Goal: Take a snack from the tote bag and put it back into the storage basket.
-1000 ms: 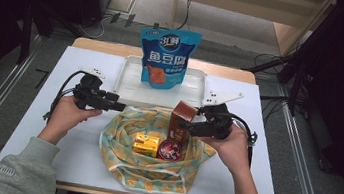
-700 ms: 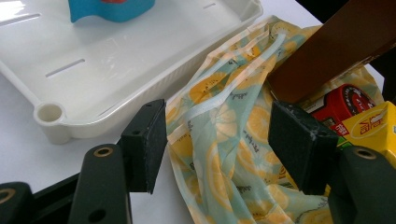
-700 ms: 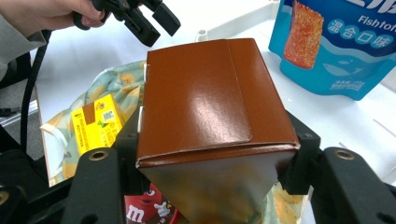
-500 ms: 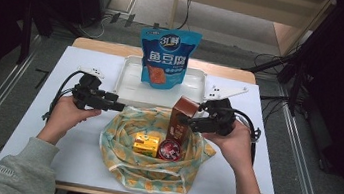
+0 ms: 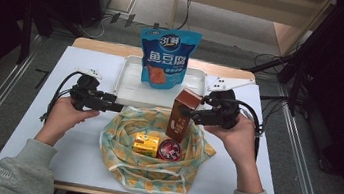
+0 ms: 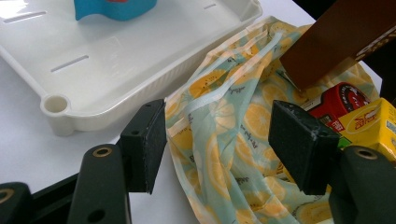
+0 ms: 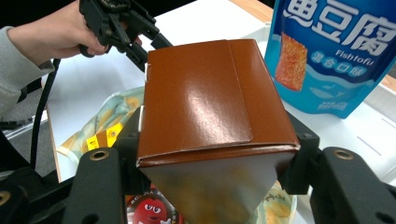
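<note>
Cardboard is what the brown carton (image 5: 184,114) looks to be made of, so it is judged light and fairly stiff, with glossy faces that could slide under weak pressure and walls that could dent under a hard squeeze. It is clamped by the right gripper (image 5: 196,116), whose black jaws are pressed against two opposite side faces near the folded top flap, as is seen in the right gripper view (image 7: 210,107). That hold across flat, parallel faces is judged sound; a grip on the flap alone would likely let the box tip or the flap tear open.

The carton is held upright above the far right part of the lemon-print cloth bag (image 5: 121,158), its lower end apart from the items lying inside: a yellow box (image 5: 146,144) and a red round tin (image 5: 169,150), which sit side by side near the middle of the bag. The bag itself is soft and would fold under any push.

The left gripper (image 5: 119,107) is held just left of the bag's far rim with its jaws apart and nothing between them; in the left gripper view the cloth edge lies beyond the pads (image 6: 150,140). Farther off, a white tray (image 5: 129,84) holds a blue snack pouch (image 5: 167,58) standing upright.
</note>
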`<state>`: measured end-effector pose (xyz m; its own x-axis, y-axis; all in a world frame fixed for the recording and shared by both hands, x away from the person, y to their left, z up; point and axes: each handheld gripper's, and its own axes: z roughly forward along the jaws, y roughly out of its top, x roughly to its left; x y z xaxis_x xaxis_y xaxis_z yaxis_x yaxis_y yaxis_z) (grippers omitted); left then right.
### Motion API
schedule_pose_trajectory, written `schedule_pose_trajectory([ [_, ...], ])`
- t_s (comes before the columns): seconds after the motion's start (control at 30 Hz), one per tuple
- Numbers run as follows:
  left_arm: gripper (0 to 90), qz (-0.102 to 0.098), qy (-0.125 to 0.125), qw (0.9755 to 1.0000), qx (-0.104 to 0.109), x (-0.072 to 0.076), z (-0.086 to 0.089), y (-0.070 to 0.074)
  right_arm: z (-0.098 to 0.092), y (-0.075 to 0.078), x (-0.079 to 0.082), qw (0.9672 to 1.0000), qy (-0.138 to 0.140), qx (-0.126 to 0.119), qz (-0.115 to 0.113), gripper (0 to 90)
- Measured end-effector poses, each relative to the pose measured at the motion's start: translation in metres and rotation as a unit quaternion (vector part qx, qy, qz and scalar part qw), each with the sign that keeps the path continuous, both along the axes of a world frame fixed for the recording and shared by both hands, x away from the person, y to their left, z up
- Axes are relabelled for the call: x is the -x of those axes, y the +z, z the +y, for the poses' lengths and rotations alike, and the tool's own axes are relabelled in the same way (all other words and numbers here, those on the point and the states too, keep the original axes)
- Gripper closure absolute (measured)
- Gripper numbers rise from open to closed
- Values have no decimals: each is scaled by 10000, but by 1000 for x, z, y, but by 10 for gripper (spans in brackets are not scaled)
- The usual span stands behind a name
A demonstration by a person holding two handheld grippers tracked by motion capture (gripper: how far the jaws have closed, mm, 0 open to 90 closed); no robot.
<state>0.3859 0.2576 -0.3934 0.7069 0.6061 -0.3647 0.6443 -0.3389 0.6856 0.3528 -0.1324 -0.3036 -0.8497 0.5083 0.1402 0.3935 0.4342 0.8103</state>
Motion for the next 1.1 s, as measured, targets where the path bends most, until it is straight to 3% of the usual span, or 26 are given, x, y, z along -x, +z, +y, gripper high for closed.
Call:
schedule_pose_trajectory([
  [0.43, 376, 19, 48, 10000, 8, 3, 4, -1, -5, 23, -2, 9994, 42, -229, -250, 423],
  [0.67, 376, 23, 21, 10000, 48, 4, 5, 0, -5, 28, -8, 9994, -58, -281, -212, 423],
  [1.1, 376, 30, -11, 10000, 59, 4, 4, 0, 4, 52, -32, 9999, -41, 39, -155, 423],
])
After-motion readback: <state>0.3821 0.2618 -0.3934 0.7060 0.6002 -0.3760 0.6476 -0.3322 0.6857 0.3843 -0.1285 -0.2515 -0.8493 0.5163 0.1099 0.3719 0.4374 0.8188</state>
